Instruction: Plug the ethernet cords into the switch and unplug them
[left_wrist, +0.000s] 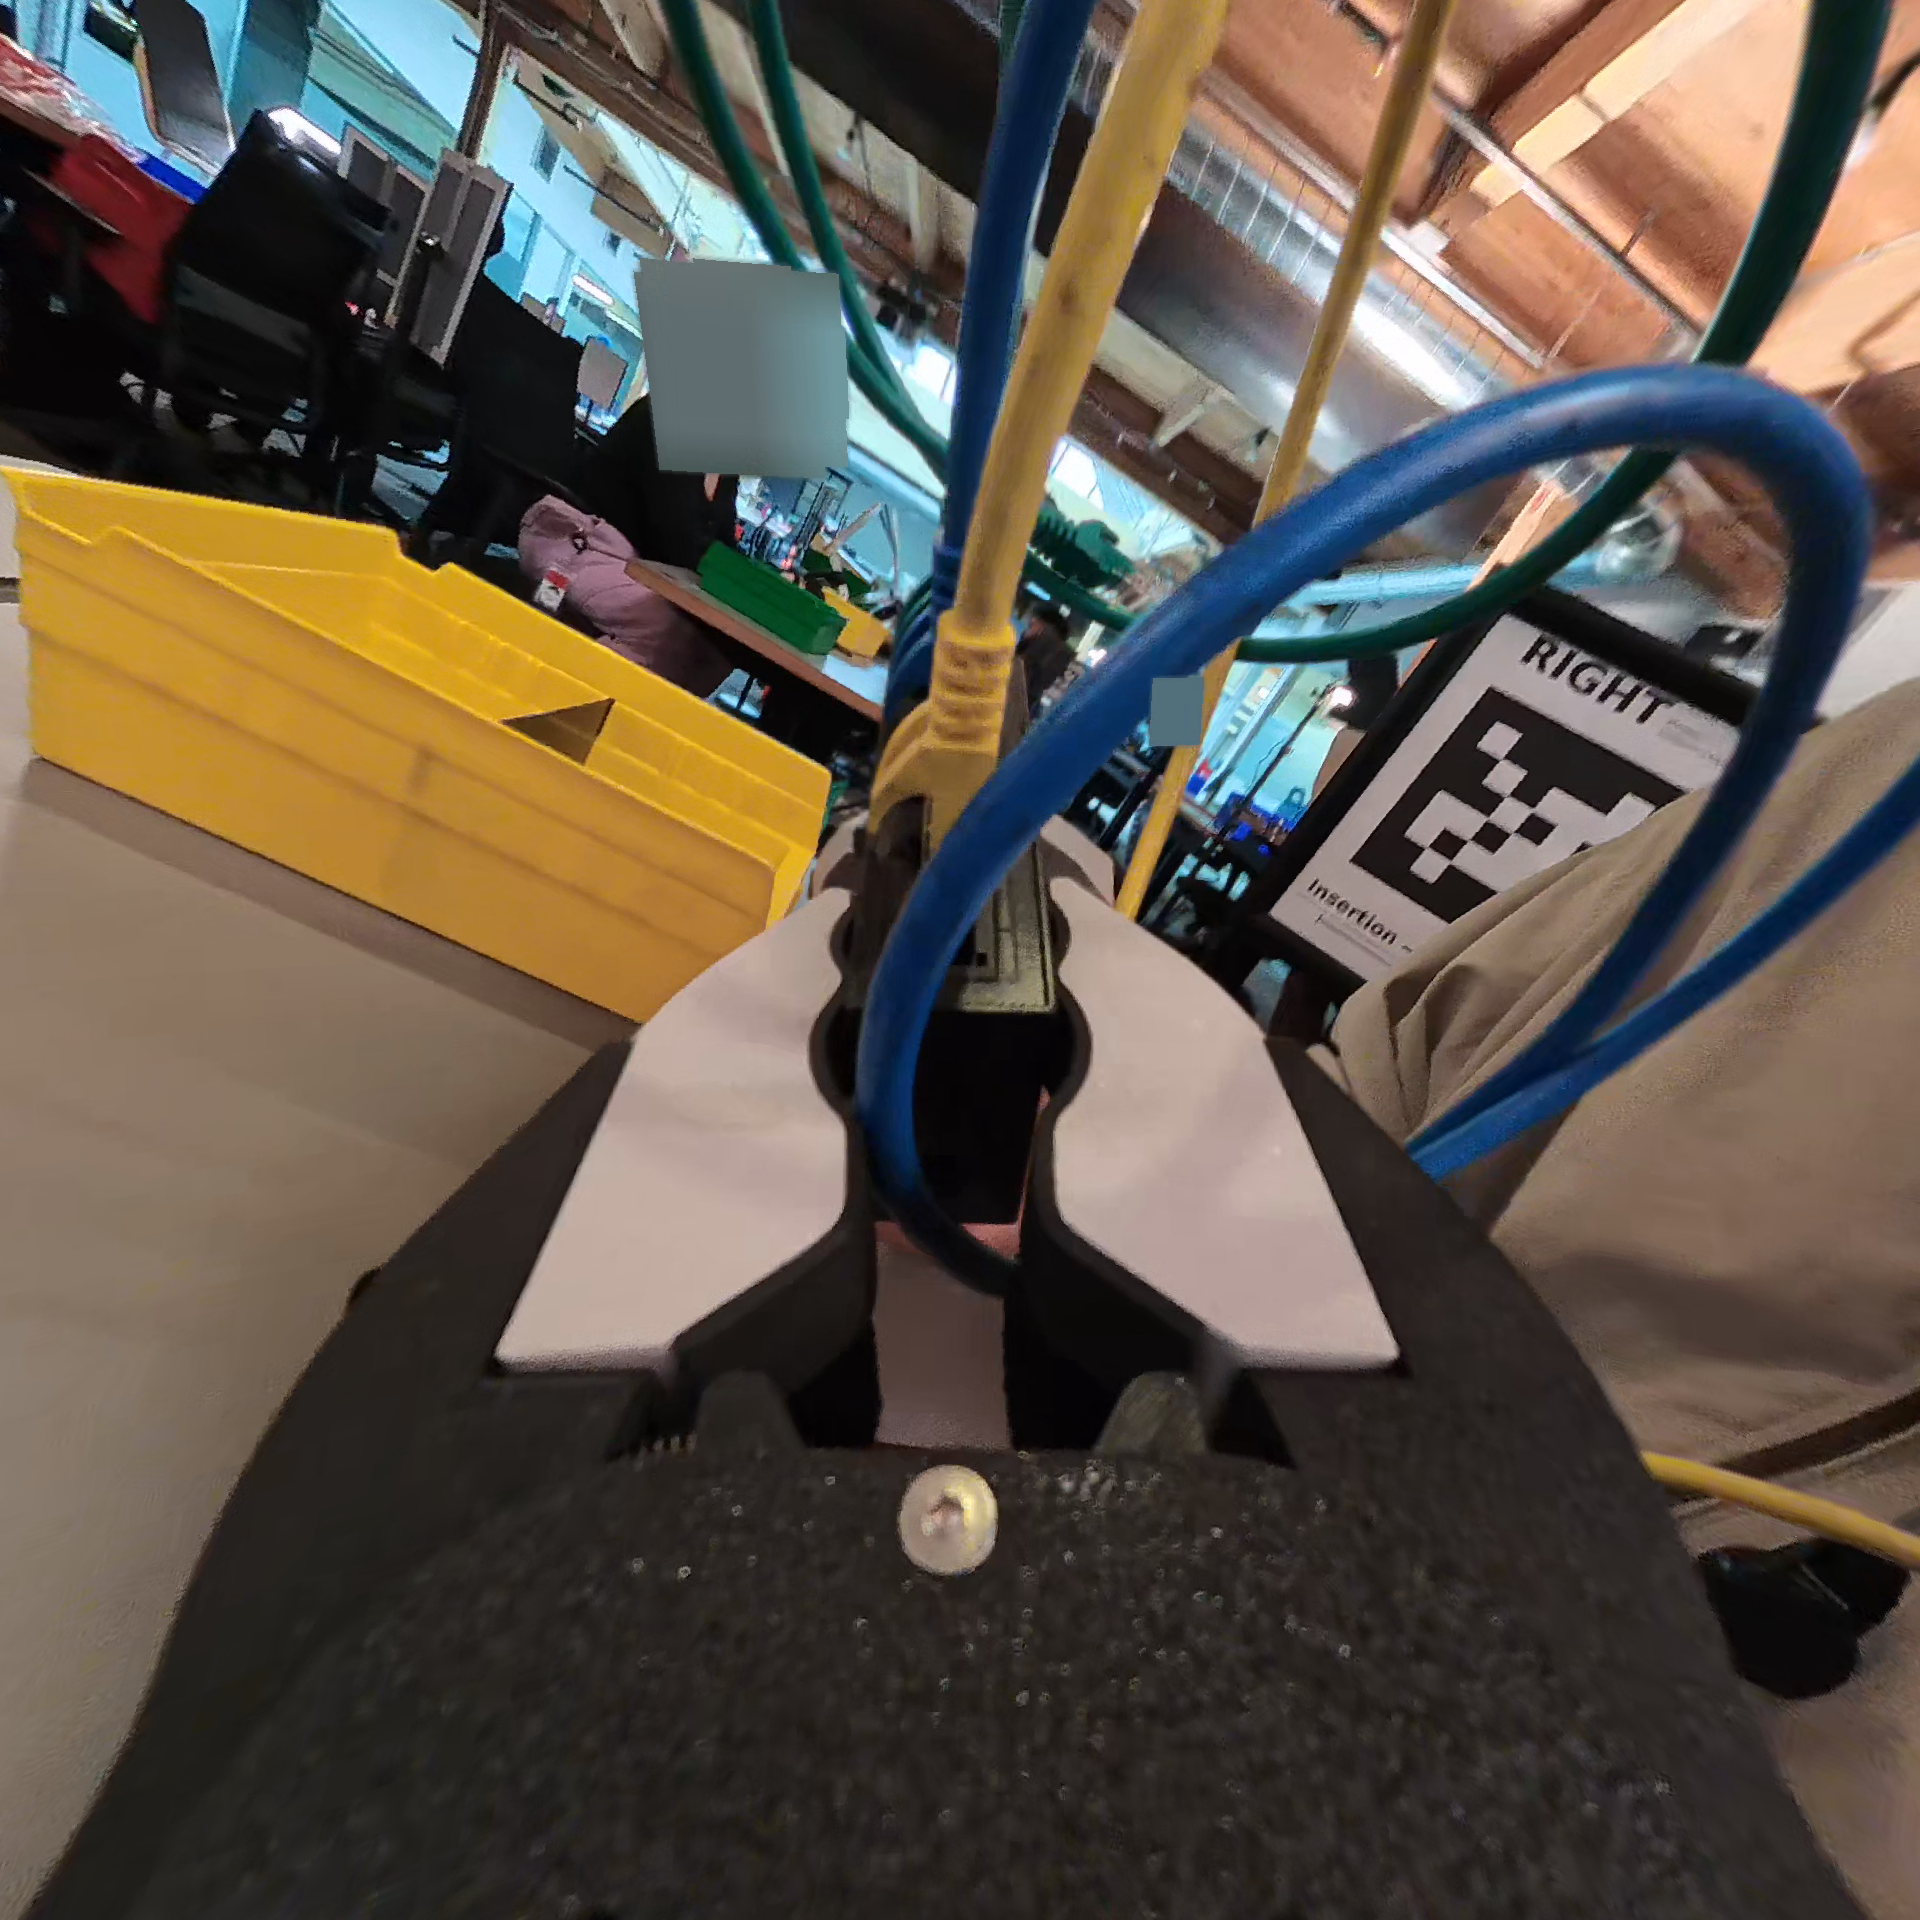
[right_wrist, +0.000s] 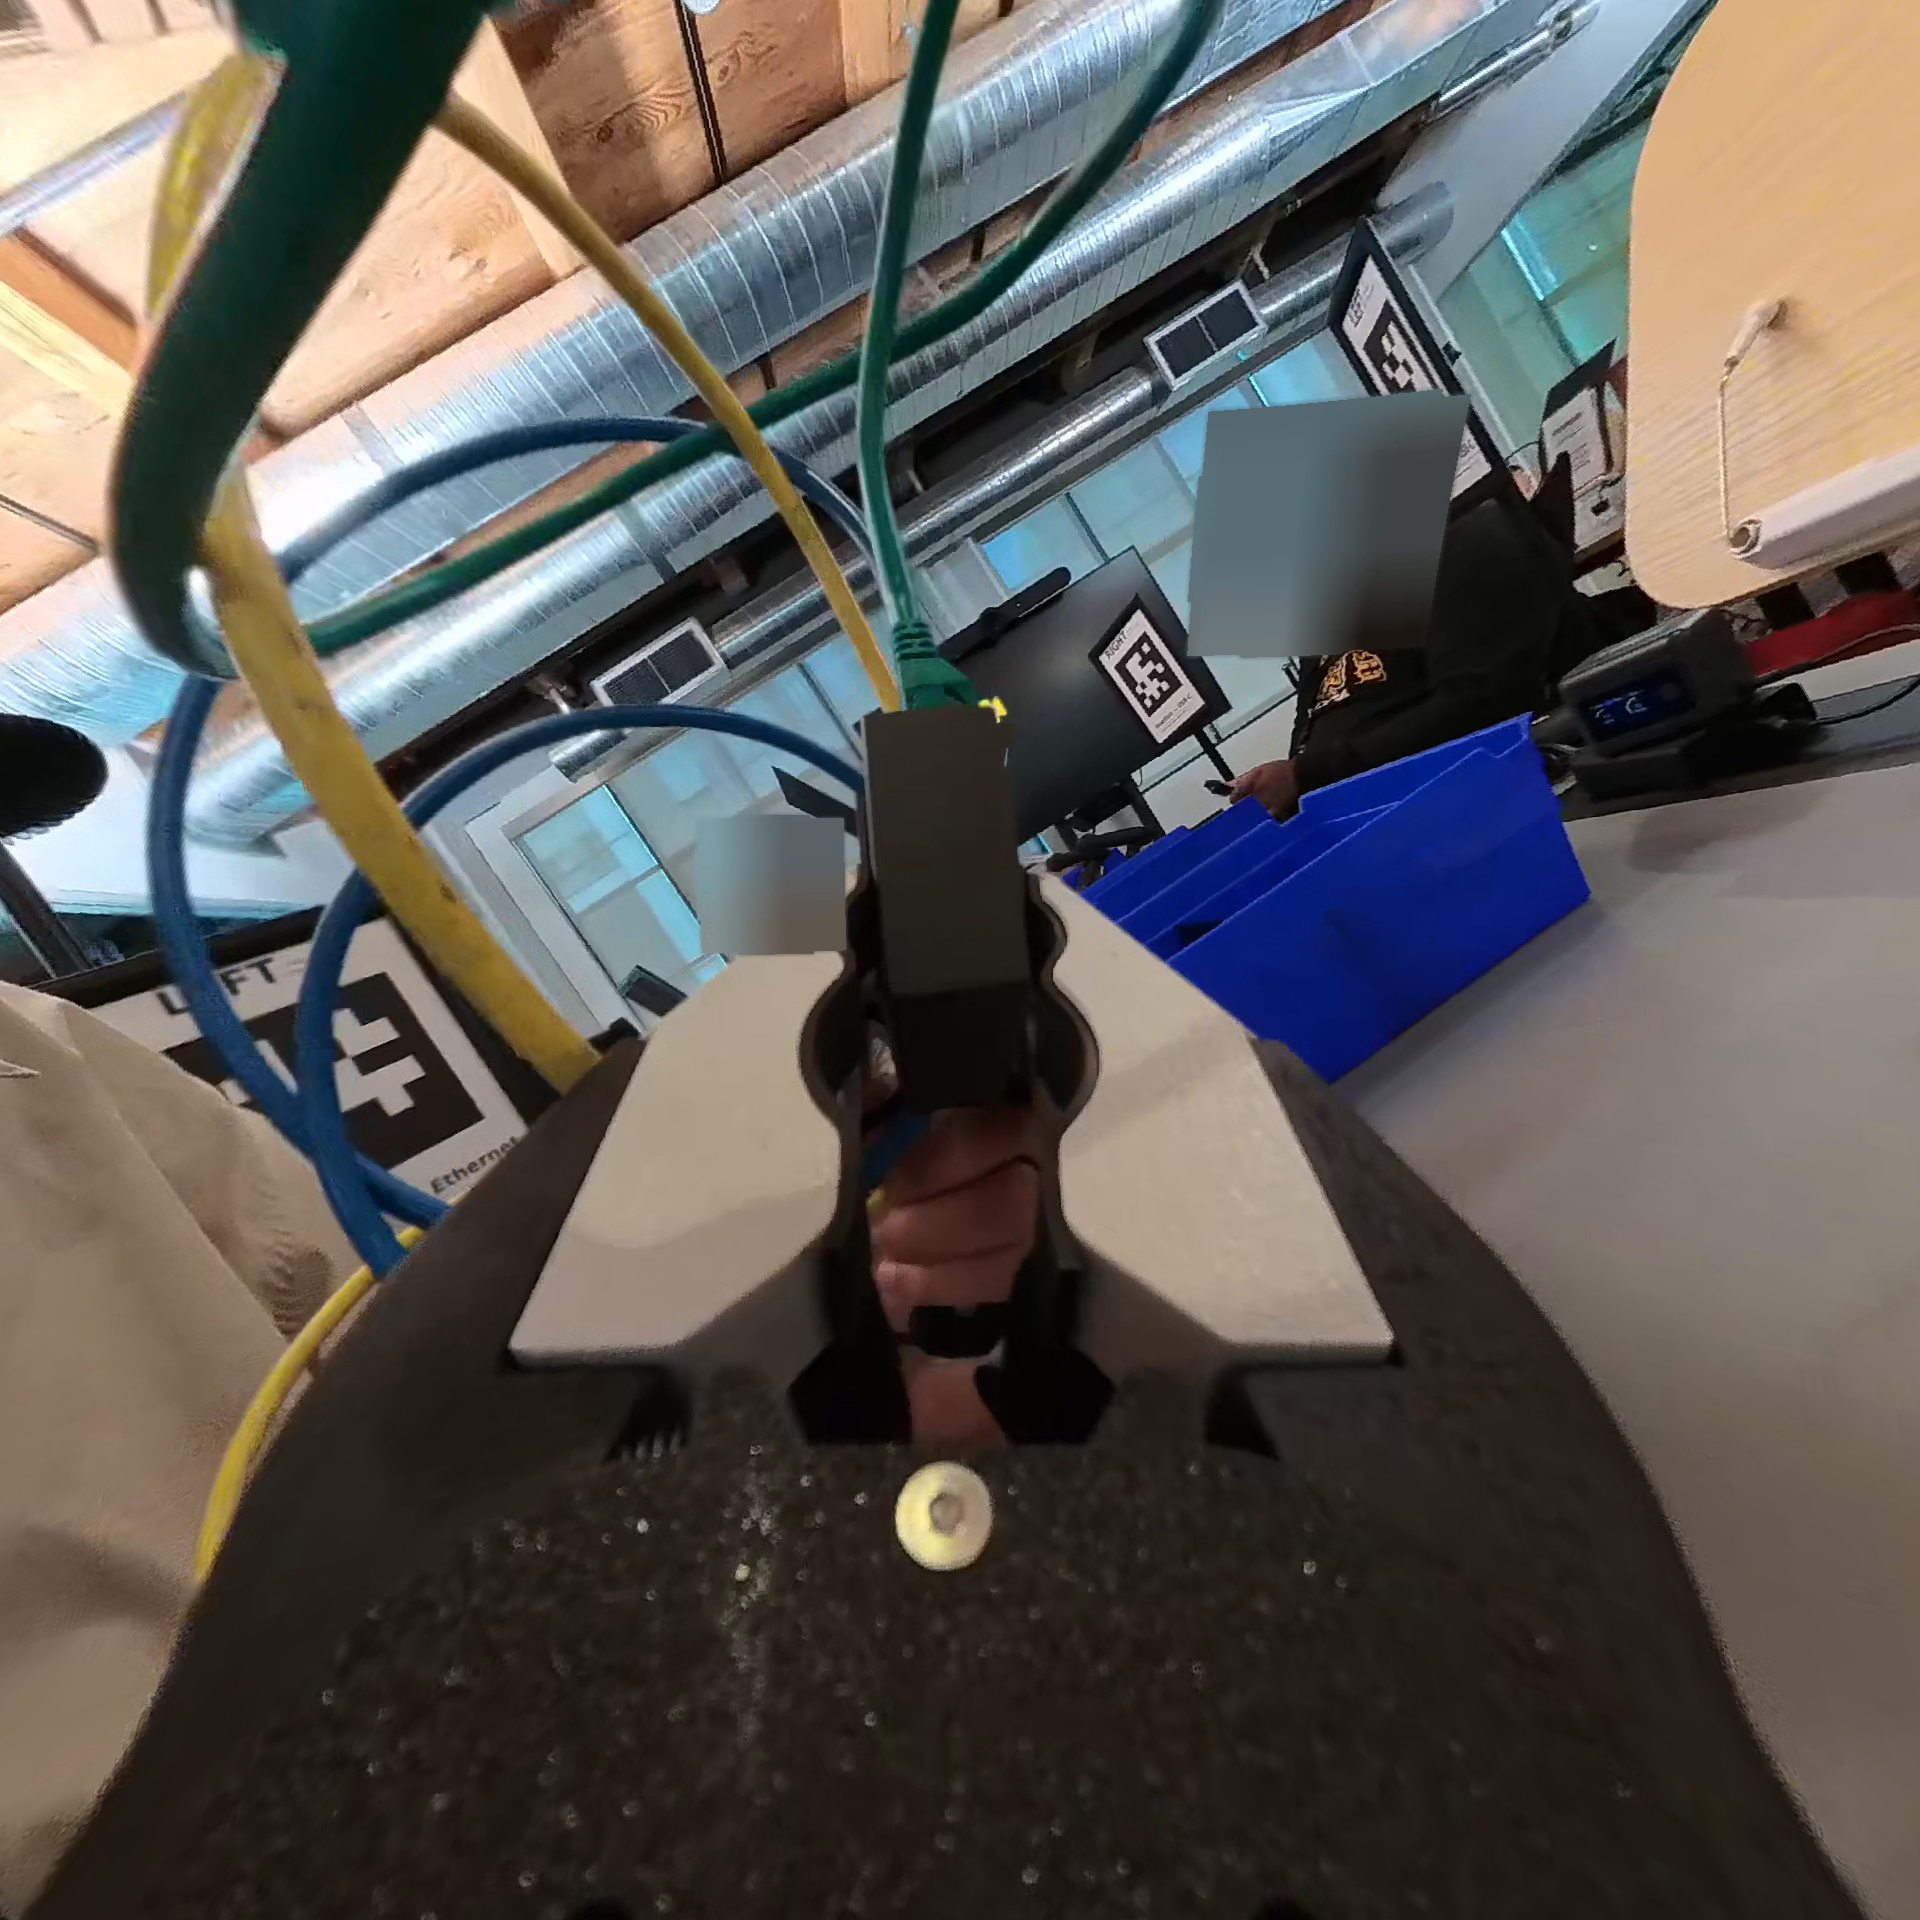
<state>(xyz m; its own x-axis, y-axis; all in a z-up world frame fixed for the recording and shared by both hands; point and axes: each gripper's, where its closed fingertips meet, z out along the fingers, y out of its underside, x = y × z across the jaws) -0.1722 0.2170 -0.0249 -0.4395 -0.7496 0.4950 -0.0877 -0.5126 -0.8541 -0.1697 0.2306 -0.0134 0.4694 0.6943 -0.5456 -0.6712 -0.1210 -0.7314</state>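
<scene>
A small black switch (left_wrist: 997, 1091) is held upright above the table, and both grippers clamp it. My left gripper (left_wrist: 956, 904) is shut on its lower part. A yellow ethernet cord (left_wrist: 961, 707) is plugged into the top of the switch. A blue cord (left_wrist: 1455, 468) loops in front of the switch and runs down between the fingers. Green cords (left_wrist: 810, 208) hang behind. In the right wrist view, my right gripper (right_wrist: 940, 925) is shut on the switch (right_wrist: 935, 831). A green cord (right_wrist: 925, 665) is plugged into its top. Yellow (right_wrist: 343, 779) and blue (right_wrist: 208, 935) cords arc to the left.
A yellow bin (left_wrist: 416, 748) stands on the grey table (left_wrist: 208, 1143) to the left. A blue bin (right_wrist: 1403, 904) stands to the right. Marker signs (left_wrist: 1507, 810) (right_wrist: 343, 1060) stand behind. A person's beige sleeve (left_wrist: 1662, 1143) is close by. People sit at far tables.
</scene>
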